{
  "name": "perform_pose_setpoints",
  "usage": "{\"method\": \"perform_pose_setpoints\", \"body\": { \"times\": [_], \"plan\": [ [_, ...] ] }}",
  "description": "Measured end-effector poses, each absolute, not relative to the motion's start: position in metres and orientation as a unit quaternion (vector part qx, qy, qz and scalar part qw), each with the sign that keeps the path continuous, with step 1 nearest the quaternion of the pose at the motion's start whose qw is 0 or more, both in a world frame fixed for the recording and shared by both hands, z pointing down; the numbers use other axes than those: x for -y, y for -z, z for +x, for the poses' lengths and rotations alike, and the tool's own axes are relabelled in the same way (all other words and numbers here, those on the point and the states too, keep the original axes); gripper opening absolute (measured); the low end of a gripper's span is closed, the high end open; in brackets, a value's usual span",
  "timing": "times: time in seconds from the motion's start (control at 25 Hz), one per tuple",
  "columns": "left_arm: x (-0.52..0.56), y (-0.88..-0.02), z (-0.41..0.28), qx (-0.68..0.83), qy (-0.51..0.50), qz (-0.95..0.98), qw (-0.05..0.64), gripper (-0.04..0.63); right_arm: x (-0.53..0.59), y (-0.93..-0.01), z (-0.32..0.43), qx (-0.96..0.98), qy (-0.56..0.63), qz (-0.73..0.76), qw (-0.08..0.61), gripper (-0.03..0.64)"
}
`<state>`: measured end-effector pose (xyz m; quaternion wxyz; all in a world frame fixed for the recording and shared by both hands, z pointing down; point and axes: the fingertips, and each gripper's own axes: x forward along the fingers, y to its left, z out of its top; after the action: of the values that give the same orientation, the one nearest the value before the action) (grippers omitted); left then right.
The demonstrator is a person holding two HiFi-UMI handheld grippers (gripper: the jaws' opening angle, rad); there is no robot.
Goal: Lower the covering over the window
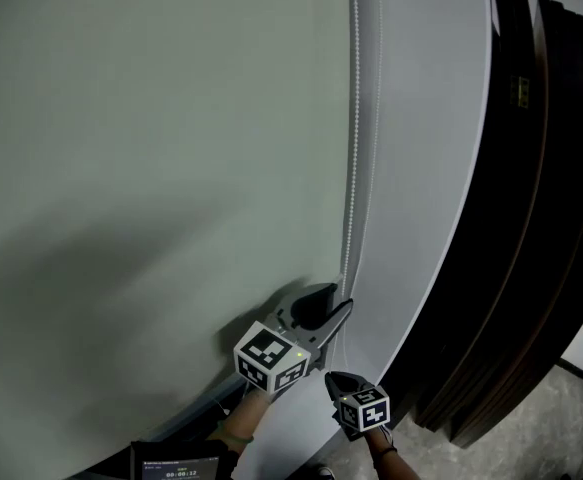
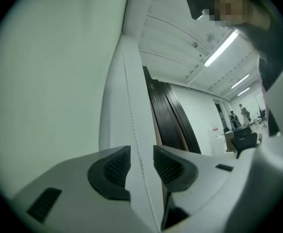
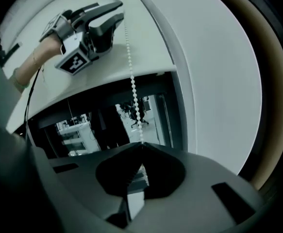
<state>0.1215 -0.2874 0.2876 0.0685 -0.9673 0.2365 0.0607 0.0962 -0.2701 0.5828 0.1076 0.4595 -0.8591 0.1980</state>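
A pale green roller blind (image 1: pixel 151 168) covers most of the window. Its white bead chain (image 1: pixel 352 118) hangs along the blind's right edge. My left gripper (image 1: pixel 339 300) is up at the chain with its jaws open. In the left gripper view the chain (image 2: pixel 134 130) runs through the gap between the ribbed pads (image 2: pixel 117 168) without being pressed. Lower down, my right gripper (image 1: pixel 333 378) is shut on the chain. In the right gripper view the beads (image 3: pixel 131 81) run straight into the closed tips (image 3: pixel 141 149), with the left gripper (image 3: pixel 119 11) above and the blind's bottom bar (image 3: pixel 107 84) across the glass.
A white frame strip (image 1: pixel 421 168) stands right of the chain. Dark wooden panels (image 1: pixel 531 218) lean beside it, close to my right hand. Speckled floor (image 1: pixel 571 418) shows at the lower right. A small screen device (image 1: pixel 176 465) sits at the bottom edge.
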Motion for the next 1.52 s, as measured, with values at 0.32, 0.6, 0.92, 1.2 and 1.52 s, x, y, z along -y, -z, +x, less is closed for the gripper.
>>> {"method": "perform_pose_setpoints", "body": {
  "times": [0.32,0.6,0.92,1.2,1.52],
  "plan": [
    [0.296,-0.293,0.135,-0.230,-0.062,-0.969,0.063,0.093,0.268,-0.610,0.103,0.852,-0.218,0.464,0.111,0.012],
    [0.293,-0.294,0.128,-0.235,-0.099,-0.966,0.052,0.005,0.255,-0.606,0.097,0.851,-0.241,0.457,0.093,0.012],
    [0.296,-0.350,0.120,-0.256,-0.038,-0.965,0.047,0.002,0.260,-0.548,0.120,0.862,-0.201,0.461,0.062,0.065],
    [0.280,-0.523,0.109,-0.267,0.083,-0.955,-0.103,0.002,0.273,-0.383,0.132,0.906,-0.086,0.412,-0.043,0.084],
    [0.241,-0.631,0.094,-0.242,0.224,-0.932,-0.151,0.002,0.286,-0.254,0.100,0.932,0.007,0.346,-0.107,0.104]
  ]
}}
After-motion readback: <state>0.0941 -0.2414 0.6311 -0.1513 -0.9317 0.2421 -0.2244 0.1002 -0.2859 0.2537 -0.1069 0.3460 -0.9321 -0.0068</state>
